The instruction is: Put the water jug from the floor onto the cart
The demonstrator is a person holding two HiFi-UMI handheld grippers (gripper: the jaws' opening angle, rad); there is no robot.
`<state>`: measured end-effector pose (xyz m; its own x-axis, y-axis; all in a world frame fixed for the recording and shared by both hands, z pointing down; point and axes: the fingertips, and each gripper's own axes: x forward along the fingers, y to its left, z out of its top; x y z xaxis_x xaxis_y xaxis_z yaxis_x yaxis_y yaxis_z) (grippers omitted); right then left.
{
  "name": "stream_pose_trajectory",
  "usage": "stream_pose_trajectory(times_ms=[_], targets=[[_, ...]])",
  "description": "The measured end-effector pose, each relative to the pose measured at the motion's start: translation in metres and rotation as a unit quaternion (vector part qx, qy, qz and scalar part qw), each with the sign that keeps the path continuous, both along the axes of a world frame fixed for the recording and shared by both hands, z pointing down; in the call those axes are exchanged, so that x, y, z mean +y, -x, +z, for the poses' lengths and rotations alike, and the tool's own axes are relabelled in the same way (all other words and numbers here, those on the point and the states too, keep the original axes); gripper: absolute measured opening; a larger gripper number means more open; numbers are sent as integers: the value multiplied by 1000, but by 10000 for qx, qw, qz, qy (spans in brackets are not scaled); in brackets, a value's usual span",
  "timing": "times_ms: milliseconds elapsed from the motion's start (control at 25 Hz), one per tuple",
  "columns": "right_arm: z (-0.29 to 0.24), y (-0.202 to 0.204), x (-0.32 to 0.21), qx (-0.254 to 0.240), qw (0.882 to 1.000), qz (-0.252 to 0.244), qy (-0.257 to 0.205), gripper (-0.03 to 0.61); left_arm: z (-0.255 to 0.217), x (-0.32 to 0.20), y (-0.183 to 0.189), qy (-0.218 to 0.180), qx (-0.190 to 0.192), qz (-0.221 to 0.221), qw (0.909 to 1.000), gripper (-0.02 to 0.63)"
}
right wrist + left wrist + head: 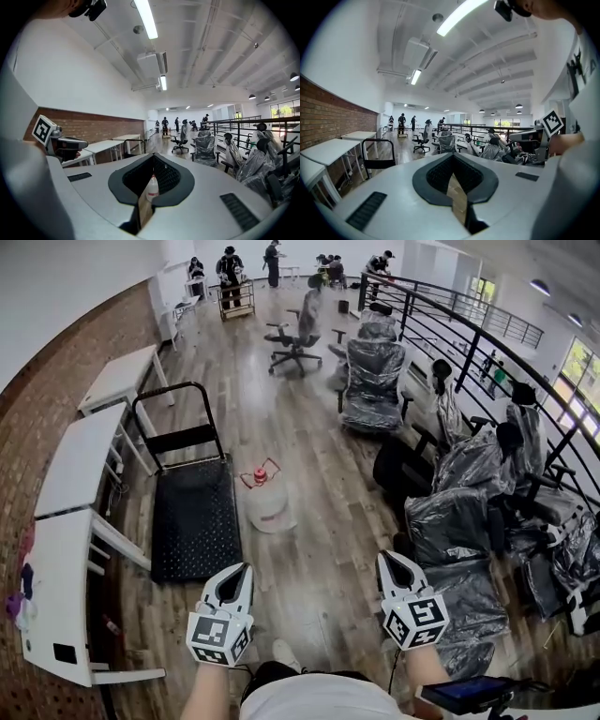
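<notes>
Both tools are closed and empty: your left gripper (236,570) and right gripper (392,561) each show jaws pressed together with nothing between them. You will have to open them before you reach the jug, or the closed tips may simply knock it.

The clear plastic water jug with the red cap and red loop handle (267,505) stands on the wooden plank floor (319,427), well ahead of you and just beside the right edge of the black flat platform cart with the black tubular push handle (192,521). Nothing is on the cart deck yet.

The jug's wall looks smooth and rounded, so a one-sided pinch would likely slip; a grip on the thin handle alone could let the body swing. How full it is cannot be told. The cart is probably on wheels, and a nudge while loading may roll it away.

You hold both grippers out in front at about the same height, side by side and well apart, pointing forward and slightly down.
</notes>
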<state>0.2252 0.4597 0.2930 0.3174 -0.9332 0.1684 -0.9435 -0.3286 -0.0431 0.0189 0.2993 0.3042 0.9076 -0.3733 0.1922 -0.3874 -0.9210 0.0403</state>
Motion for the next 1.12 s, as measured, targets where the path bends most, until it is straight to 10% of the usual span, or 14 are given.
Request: stream_pose_trajectory(times_ms=[680, 1120], targets=[[6, 14, -151, 39, 9996, -227, 161, 3, 14, -143, 13, 80, 37, -144, 9999, 0], [16, -46, -247, -48, 9965, -838, 40, 3, 16, -211, -31, 24, 4, -752, 9972, 0]])
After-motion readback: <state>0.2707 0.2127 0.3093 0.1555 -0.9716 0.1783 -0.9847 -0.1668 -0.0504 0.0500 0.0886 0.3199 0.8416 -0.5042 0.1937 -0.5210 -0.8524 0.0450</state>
